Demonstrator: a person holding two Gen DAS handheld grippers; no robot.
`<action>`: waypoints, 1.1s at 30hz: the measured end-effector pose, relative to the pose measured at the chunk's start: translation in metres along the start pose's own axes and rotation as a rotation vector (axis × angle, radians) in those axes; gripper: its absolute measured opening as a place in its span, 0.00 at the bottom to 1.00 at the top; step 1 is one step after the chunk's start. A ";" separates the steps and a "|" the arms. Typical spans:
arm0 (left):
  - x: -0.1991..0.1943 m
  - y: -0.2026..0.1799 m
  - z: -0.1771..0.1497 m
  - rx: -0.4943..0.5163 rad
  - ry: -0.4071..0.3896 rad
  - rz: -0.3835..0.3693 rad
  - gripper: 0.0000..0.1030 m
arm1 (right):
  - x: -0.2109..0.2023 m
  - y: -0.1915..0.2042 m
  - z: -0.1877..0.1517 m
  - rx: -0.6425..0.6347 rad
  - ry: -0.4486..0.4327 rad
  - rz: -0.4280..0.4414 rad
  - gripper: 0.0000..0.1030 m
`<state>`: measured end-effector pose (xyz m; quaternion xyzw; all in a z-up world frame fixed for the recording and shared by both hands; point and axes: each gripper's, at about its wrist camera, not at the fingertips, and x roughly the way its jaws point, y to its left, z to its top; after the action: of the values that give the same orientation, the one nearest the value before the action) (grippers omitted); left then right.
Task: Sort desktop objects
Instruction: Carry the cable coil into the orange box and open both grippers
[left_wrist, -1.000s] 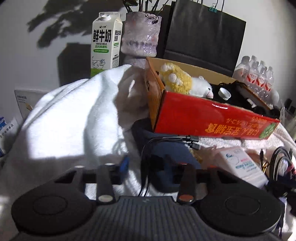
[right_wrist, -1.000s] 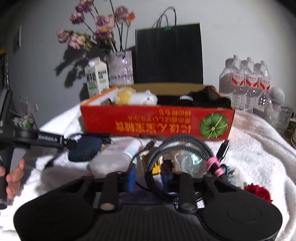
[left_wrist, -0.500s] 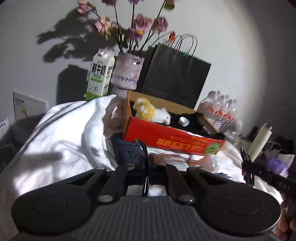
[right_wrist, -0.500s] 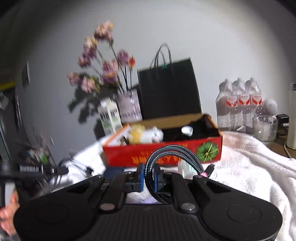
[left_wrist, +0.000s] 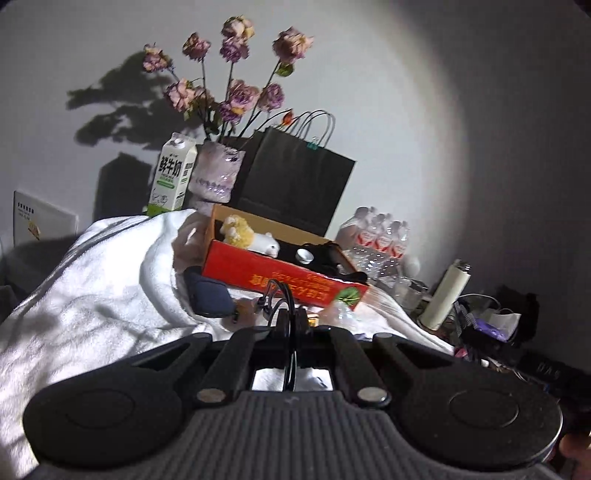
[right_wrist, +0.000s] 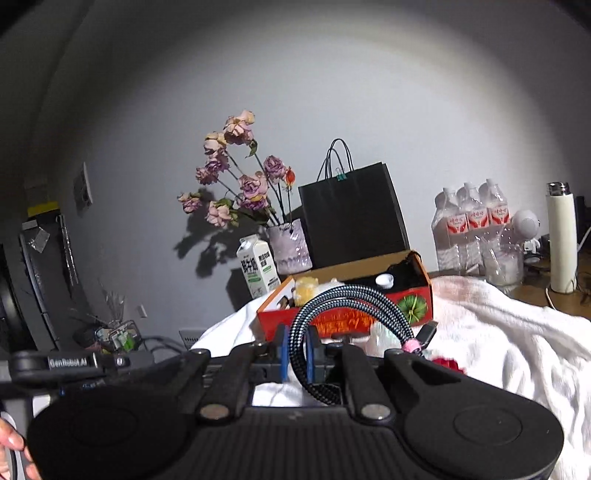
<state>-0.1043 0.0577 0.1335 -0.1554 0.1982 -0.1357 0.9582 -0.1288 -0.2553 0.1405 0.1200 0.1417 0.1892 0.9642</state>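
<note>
My left gripper is shut on a thin black cable that loops up between its fingers. My right gripper is shut on a coiled braided black-and-white cable with a pink band, held raised in front of the red cardboard box. The box sits on a white towel and holds a yellow plush toy, a white plush and black items. A dark blue pouch lies beside the box.
A milk carton, a vase of dried flowers and a black paper bag stand behind the box. Water bottles and a white flask stand at the right. Clutter and cables lie at the far right.
Both grippers closed on their cables and lifted them up and back from the towel. The views now sit higher and farther from the box.
</note>
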 end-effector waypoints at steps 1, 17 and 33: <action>-0.004 -0.003 -0.002 0.005 -0.003 -0.006 0.03 | -0.004 0.006 -0.005 -0.027 0.003 -0.012 0.08; 0.010 -0.028 0.011 0.081 0.009 -0.084 0.03 | 0.005 0.024 -0.015 -0.157 0.029 -0.045 0.08; 0.263 -0.028 0.176 0.037 0.072 -0.158 0.03 | 0.272 -0.064 0.140 -0.190 0.188 -0.015 0.08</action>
<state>0.1968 -0.0091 0.2086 -0.1478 0.2173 -0.2201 0.9394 0.1781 -0.2290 0.1910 0.0091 0.2136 0.2047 0.9552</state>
